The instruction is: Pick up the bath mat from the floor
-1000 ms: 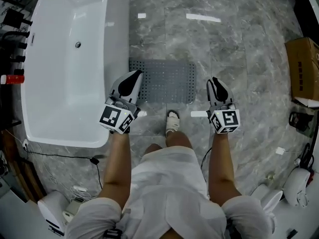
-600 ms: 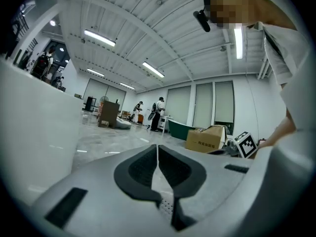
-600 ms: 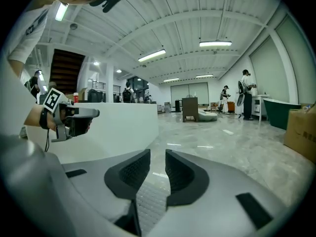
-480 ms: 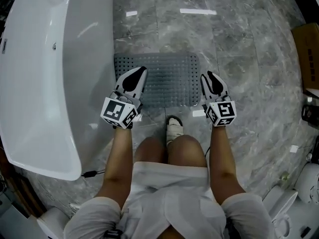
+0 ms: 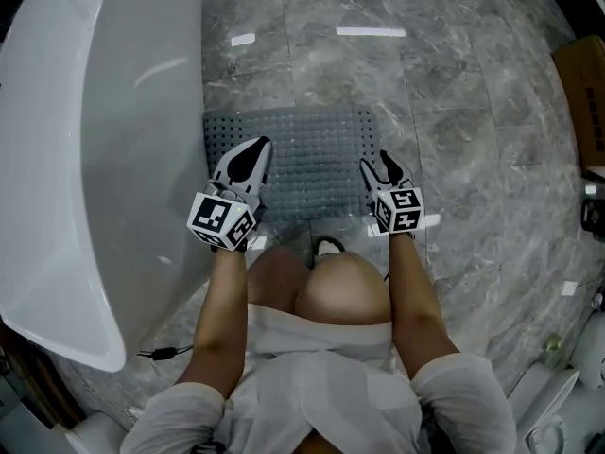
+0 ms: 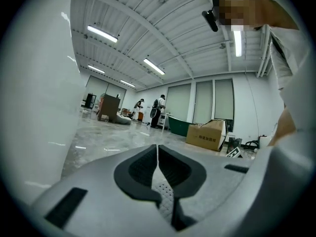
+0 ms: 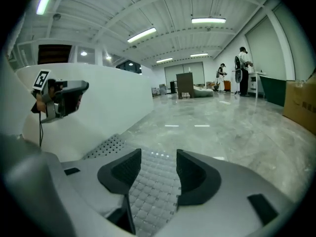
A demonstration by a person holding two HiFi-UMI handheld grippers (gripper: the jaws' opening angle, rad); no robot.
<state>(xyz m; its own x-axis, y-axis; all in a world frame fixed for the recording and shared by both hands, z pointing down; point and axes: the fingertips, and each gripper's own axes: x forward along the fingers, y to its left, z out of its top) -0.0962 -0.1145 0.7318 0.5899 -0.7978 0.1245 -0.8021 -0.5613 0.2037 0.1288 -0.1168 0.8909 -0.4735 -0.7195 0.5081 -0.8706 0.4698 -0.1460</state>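
Note:
The grey perforated bath mat point(image 5: 302, 159) lies flat on the marble floor beside the white bathtub point(image 5: 95, 159). My left gripper point(image 5: 253, 149) hangs over the mat's near left part, its jaws shut tip to tip with nothing held. In the left gripper view point(image 6: 157, 152) a bit of mat point(image 6: 164, 195) shows below the tips. My right gripper point(image 5: 377, 166) is at the mat's near right corner. Its jaws are opening, and the mat point(image 7: 150, 184) lies beneath and between them, untouched by the pads. The left gripper point(image 7: 61, 100) also shows in the right gripper view.
The tub wall runs close along the mat's left edge. The person's knee point(image 5: 345, 287) and shoe point(image 5: 326, 247) sit just behind the mat. A cardboard box point(image 5: 586, 93) stands at the far right. Strips of white tape point(image 5: 371, 32) mark the floor beyond. Distant people and a green tub point(image 6: 180, 125) are far off.
The person has crouched and leaned forward, so both grippers have come down to the mat's near edge. The right gripper's jaws have spread apart; the left's stay together.

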